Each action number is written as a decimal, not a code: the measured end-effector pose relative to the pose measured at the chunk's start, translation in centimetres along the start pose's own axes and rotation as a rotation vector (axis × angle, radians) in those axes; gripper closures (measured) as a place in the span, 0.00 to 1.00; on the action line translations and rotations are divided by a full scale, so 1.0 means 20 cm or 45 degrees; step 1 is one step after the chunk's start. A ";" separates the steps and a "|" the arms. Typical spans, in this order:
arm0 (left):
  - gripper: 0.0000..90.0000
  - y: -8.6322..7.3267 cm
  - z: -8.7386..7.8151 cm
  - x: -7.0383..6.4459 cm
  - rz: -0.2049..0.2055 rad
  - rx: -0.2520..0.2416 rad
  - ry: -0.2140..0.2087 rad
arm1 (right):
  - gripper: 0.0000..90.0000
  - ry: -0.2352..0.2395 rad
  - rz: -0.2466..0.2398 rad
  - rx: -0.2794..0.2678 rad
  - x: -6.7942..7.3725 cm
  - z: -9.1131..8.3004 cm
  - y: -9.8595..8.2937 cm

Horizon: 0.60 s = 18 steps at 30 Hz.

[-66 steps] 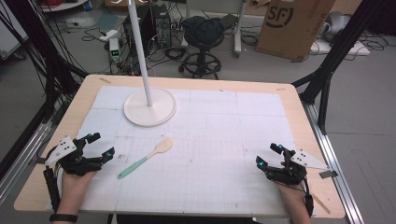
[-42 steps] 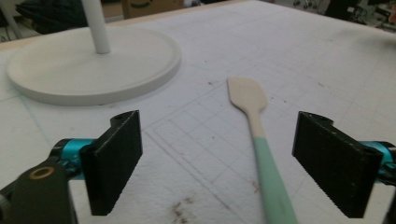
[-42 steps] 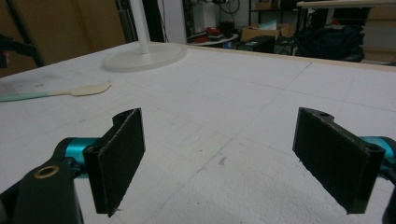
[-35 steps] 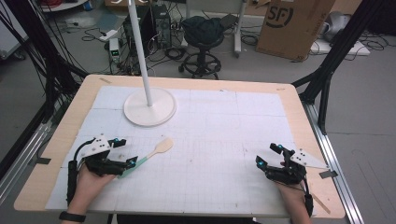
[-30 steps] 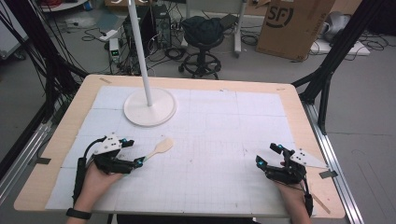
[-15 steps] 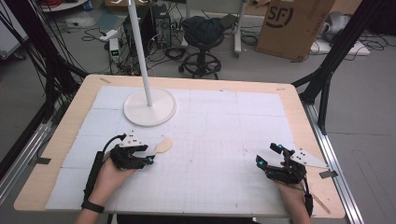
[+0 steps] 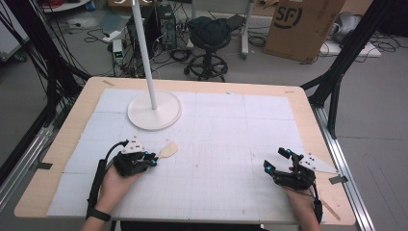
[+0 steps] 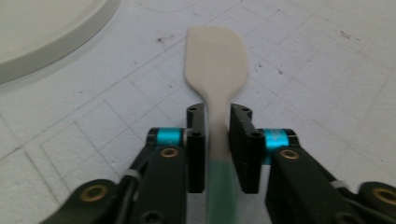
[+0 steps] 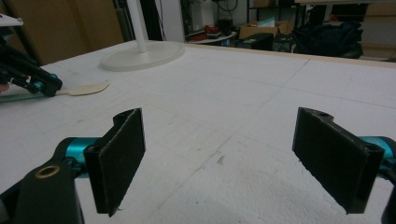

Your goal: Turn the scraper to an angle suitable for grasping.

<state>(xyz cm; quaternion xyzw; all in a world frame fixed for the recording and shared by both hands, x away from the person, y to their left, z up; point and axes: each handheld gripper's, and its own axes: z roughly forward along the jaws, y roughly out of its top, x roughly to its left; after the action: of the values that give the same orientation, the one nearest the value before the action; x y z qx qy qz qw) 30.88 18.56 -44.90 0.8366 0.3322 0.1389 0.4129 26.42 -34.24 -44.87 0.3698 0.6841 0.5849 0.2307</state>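
Note:
A spatula [image 7: 168, 149] with a cream blade and a green handle lies flat on the white gridded mat [image 7: 231, 144], left of centre. My left gripper [image 7: 153, 160] has its jaws against both sides of the spatula's narrow neck [image 8: 218, 121]; the blade [image 8: 215, 60] sticks out past the jaws and the green handle runs back between them. Near the table's front right my right gripper [image 7: 275, 160] rests open, its jaws wide apart [image 9: 219, 116] with nothing between them. The right gripper view also catches the spatula [image 9: 86, 88] and the left gripper [image 9: 44, 86] far off at the left.
A white lamp stand with a round base [image 7: 154, 110] and a thin pole stands at the back left of the mat, close behind the spatula. The wooden table edge [image 7: 317, 125] frames the mat. A stool [image 7: 209, 33] and a cardboard box [image 7: 303, 24] stand on the floor beyond.
My left gripper slid right along the table from the front left corner to the spatula and closed around its neck. The right gripper stayed put and open.

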 end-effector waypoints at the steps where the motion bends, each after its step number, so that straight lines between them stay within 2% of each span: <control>1: 0.89 0.00 0.00 0.00 0.000 0.000 0.000 | 0.18 0.000 0.000 0.001 0.00 0.00 0.00; 2: 0.89 0.00 0.00 0.00 0.012 0.000 0.006 | 0.18 -0.001 0.000 0.001 0.00 0.00 0.00; 8: 0.90 0.00 0.00 0.01 0.008 -0.002 -0.011 | 0.18 -0.001 0.003 0.002 0.00 0.00 0.00; 10: 0.90 0.02 -0.01 0.00 0.043 -0.001 -0.016 | 0.18 -0.001 0.005 -0.002 0.00 0.00 0.00; 13: 0.90 0.05 -0.03 0.02 0.055 -0.049 -0.072 | 0.18 0.000 0.006 -0.002 0.00 0.00 0.00; 14: 0.90 0.05 -0.03 0.02 0.055 -0.049 -0.072 | 0.18 0.002 0.008 0.001 0.00 0.00 0.00; 15: 0.90 0.07 -0.04 0.02 0.068 -0.040 -0.078 | 0.18 0.002 0.008 0.000 0.00 0.00 0.00; 16: 0.90 0.12 -0.06 0.02 0.112 -0.061 -0.089 | 0.18 0.002 0.006 0.001 0.00 0.00 0.00; 18: 0.90 0.15 -0.07 0.02 0.126 -0.069 -0.103 | 0.18 0.002 0.008 -0.001 0.00 0.00 0.00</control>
<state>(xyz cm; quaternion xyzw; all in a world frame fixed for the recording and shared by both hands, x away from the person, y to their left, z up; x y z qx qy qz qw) 31.78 18.31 -41.61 0.8455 0.2696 0.1342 0.4410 26.47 -34.29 -44.87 0.3714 0.6828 0.5861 0.2285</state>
